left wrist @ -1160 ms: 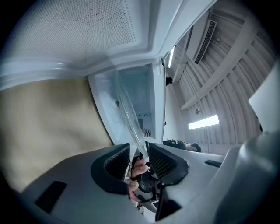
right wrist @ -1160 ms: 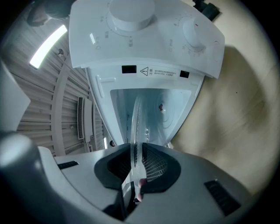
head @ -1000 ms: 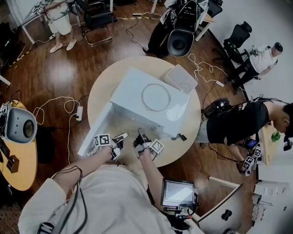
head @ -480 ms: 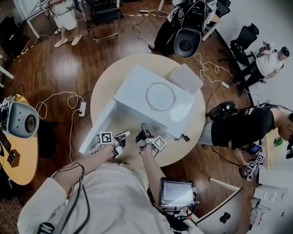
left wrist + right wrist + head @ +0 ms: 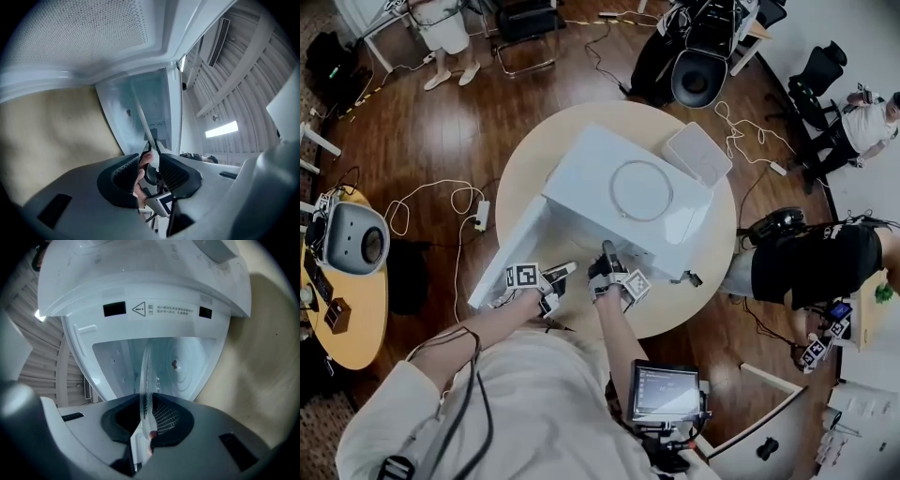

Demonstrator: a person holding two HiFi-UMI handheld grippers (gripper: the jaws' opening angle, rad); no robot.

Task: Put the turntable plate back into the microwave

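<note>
Turntable plate edge-on — clamped in right hand-held gripper; left hand-held gripper — jaws apart.

both forearms rose from the lower middle of the head view, the left forearm slanting right and the right forearm nearly straight up. the left gripper sat just left of centre, jaws standing apart. the right gripper, close beside it and slightly higher, had its jaws pinched on the turntable plate.

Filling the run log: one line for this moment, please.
step: plate at microwave mouth | right tongs: gripping turntable plate, edge-on | left tongs: open | door: open
</note>
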